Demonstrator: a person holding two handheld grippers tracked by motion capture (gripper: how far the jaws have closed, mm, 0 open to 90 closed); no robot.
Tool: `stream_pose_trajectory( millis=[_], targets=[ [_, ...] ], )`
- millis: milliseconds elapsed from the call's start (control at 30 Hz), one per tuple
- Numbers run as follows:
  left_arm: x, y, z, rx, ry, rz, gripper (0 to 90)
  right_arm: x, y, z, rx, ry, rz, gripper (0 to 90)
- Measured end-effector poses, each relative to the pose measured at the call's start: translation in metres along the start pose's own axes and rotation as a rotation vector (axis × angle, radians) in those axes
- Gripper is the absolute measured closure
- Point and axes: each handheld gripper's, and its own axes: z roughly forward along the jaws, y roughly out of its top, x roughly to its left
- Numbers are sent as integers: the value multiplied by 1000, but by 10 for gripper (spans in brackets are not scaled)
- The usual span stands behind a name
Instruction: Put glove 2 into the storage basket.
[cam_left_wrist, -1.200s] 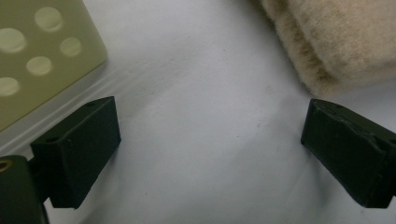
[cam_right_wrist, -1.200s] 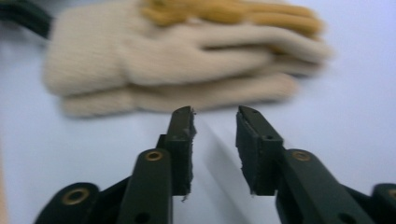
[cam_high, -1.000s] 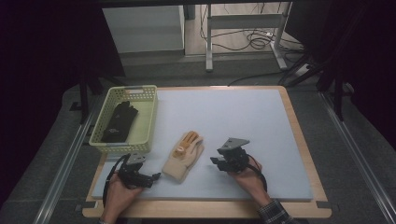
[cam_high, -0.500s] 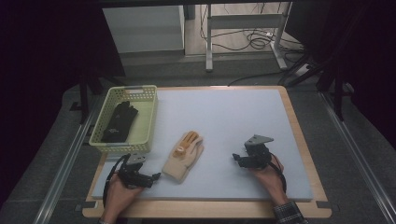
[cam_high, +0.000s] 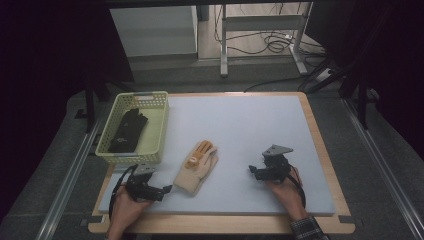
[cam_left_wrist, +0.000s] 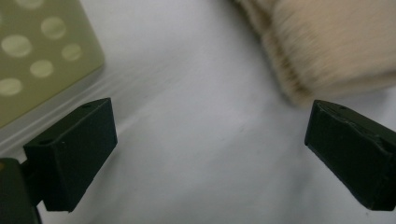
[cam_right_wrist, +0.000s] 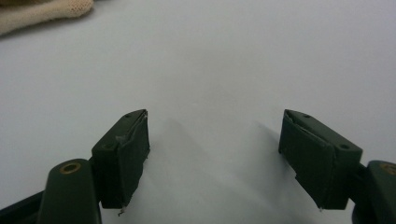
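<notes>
Beige glove (cam_high: 196, 167) lies flat on the white mat (cam_high: 240, 125), near its front edge, left of centre. Looks light, soft, floppy knit; best pinched at the cuff, which is closest to the left gripper (cam_high: 159, 190).

Left gripper: jaws apart, empty.

Right gripper (cam_high: 256, 171): jaws just opened wide, nothing between.

No readable writing.

Knitted cloth glove (cam_high: 196, 167), perforated plastic basket (cam_high: 155, 131), seemingly matt foam mat (cam_high: 250, 130).
</notes>
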Motion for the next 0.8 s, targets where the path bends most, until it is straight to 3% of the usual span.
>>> stream_pose_trajectory(
  millis=[67,200,433,500,533,667,800],
  targets=[
    [-5,6,-1,-9,-25,2,19,0,0,0,0,-2,0,234],
    [-11,13,-1,-8,-40,9,16,0,0,0,0,-4,0,231],
    [-25,40,-1,-19,-60,16,9,1,0,0,0,-10,-1,221],
    [-30,48,2,-17,-52,20,6,1,0,0,-1,-12,-2,220],
    [-36,54,8,6,-31,32,2,1,0,0,-1,-13,-3,219],
    [-42,62,19,37,-14,49,0,1,0,0,-1,-16,-5,219],
    [-46,71,36,59,-4,44,0,1,0,0,-1,-16,-5,219]
  ],
)
